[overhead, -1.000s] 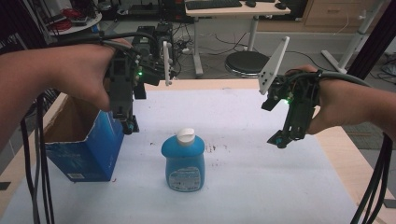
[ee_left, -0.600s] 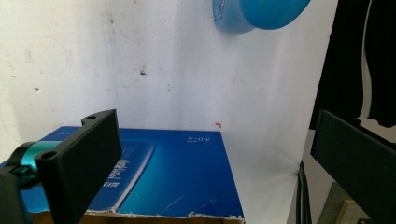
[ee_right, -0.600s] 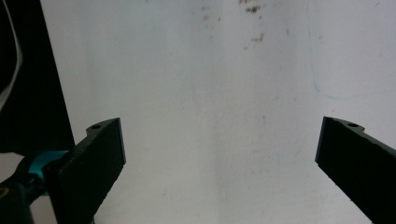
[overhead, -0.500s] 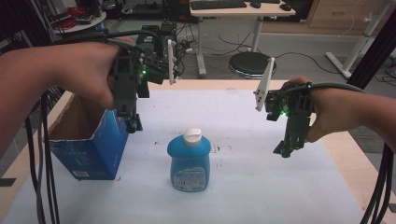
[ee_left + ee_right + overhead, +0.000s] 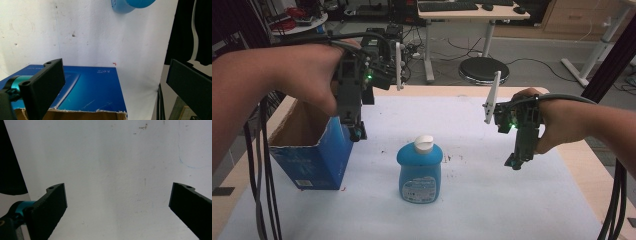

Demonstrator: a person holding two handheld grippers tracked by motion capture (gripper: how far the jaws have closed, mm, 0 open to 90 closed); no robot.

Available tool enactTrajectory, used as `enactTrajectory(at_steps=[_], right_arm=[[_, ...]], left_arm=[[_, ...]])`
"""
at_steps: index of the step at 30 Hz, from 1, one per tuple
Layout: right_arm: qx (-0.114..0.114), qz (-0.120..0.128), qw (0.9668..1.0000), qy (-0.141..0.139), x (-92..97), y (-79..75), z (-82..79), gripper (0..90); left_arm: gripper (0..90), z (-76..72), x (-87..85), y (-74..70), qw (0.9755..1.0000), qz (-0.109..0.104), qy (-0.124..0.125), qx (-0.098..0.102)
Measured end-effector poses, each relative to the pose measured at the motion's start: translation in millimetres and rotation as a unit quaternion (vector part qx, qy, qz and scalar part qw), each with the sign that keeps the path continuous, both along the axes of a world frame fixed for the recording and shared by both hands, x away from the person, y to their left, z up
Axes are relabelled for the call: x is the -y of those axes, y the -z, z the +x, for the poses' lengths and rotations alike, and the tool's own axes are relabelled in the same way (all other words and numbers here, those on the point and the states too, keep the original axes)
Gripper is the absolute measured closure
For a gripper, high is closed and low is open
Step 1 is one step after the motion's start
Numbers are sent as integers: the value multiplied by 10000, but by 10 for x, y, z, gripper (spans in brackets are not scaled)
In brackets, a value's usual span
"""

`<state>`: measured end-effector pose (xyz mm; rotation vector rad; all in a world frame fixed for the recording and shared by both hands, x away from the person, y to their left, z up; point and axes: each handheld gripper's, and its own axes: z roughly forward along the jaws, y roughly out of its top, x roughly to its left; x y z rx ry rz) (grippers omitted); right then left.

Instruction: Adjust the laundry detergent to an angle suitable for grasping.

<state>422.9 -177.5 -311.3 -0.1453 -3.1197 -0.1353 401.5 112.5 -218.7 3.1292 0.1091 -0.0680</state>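
Observation:
A blue bottle (image 5: 419, 172) with a white cap stands upright near the middle of the white table cover (image 5: 512, 210). To its left stands an open blue cardboard box (image 5: 314, 157). My left gripper (image 5: 357, 132) hangs open just above the box's right rim, nothing between its jaws. In the left gripper view, my left gripper (image 5: 115, 72) looks down on the box's blue side (image 5: 90, 87), with the bottle (image 5: 130, 4) at the top edge. My right gripper (image 5: 513, 162) is held open above bare cover to the right of the bottle. The right gripper (image 5: 117, 192) has only white cover under it.
Black cables (image 5: 262, 170) hang down at the left beside the box. The table's wooden edge (image 5: 584, 165) runs along the right. Behind the table are a round stool (image 5: 482, 67) and desks.
My right gripper has sunk a little toward the table. The left gripper has stayed over the box's right rim. Both remain open.

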Motion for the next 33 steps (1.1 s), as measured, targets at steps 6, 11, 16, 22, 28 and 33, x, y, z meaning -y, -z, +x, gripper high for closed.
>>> enactTrajectory(at_steps=[6,11,16,22,28,33], right_arm=[[38,22,10000,23,13,-24,-11,5],[13,34,10000,-8,38,-30,-13,5],[33,41,10000,15,53,-50,-1,6],[86,76,9999,-49,31,-60,14,6],[151,162,9997,-39,33,-99,2,5],[112,97,9999,-47,26,-62,29,6]], left_arm=[[17,5,5,-8,10000,-15,22,-9],[17,22,10,-5,10000,-9,-76,-27],[17,-23,15,-15,10000,37,-59,-28],[17,-29,22,-17,10000,25,-59,4],[17,-41,42,-37,10000,-18,-36,17],[17,-41,37,-14,10000,10,-87,11]])
